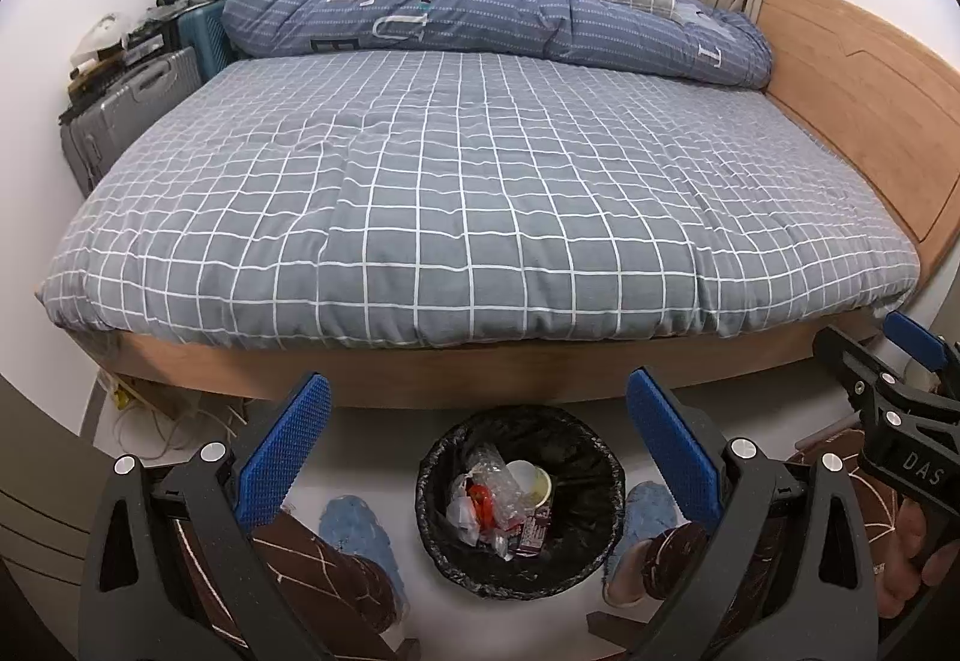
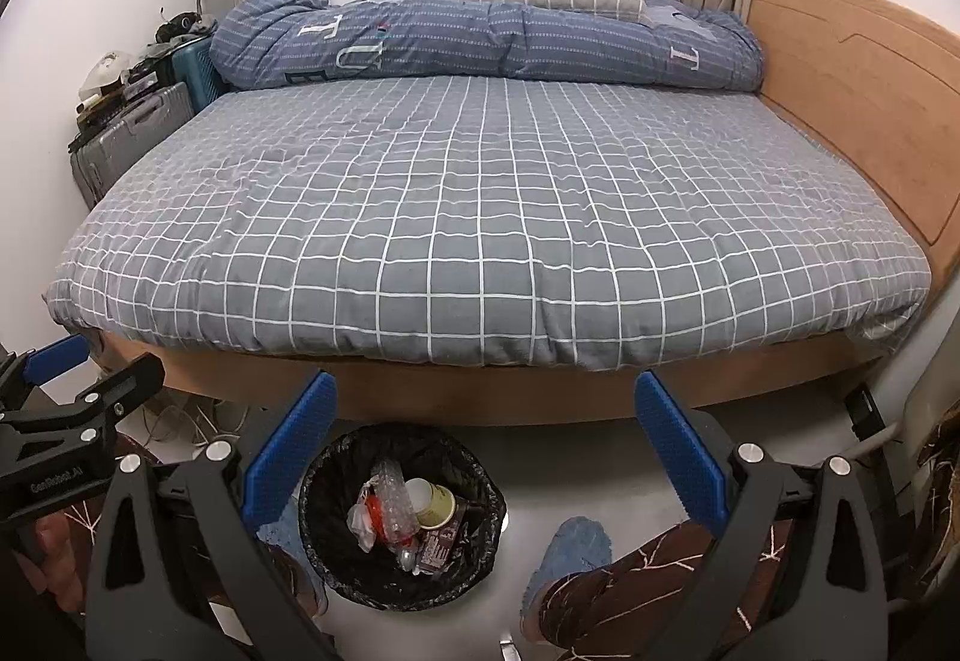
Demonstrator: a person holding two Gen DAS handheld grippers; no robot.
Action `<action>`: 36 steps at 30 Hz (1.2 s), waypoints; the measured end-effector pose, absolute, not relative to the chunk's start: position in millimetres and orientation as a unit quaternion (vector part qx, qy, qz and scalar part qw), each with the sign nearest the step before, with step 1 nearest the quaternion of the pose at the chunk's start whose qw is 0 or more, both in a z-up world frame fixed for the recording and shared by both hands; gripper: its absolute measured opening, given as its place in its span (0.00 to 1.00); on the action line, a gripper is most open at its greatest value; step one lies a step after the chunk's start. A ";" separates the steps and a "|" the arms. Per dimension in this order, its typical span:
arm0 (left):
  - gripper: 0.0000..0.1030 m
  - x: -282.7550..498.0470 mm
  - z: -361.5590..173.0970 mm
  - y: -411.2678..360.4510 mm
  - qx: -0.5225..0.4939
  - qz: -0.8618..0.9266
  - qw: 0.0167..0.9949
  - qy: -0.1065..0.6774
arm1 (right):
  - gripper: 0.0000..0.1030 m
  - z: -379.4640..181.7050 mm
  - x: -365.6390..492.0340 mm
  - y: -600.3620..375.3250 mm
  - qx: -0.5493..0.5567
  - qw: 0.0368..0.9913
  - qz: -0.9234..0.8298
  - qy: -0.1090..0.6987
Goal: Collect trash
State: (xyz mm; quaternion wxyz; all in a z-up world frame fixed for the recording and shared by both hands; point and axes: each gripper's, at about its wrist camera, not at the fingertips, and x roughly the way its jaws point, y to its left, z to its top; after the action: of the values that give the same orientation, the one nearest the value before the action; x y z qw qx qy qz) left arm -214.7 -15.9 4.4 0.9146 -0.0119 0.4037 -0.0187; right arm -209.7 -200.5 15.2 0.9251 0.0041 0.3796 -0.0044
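I'm holding my left hand-held gripper and right hand-held gripper spread wide, both gripping nothing, hovering above the trash bin where the trash is sitting, beside the bed.

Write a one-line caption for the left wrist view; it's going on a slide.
Open left gripper above a lined trash bin holding collected trash, before a gray checked bed.

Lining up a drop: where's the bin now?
The bin sits on the floor against the bed, between the slippers; centred in the left view, left-of-centre in the right.
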 end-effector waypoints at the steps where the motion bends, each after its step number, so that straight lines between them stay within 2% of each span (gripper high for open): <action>1: 0.94 -214.1 3.5 -16.3 -0.010 -0.018 0.915 0.404 | 0.93 14.6 -209.3 -200.4 0.004 0.925 -0.004 0.380; 36: 0.94 -207.0 4.1 -20.4 0.008 -0.014 0.917 0.398 | 0.93 12.6 -204.4 -198.5 0.004 0.925 -0.004 0.380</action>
State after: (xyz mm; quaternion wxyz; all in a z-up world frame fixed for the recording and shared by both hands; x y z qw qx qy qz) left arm -207.0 -20.4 4.1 0.9171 0.0081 0.3984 -0.0136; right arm -204.4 -198.5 12.6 0.9251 0.0038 0.3796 -0.0037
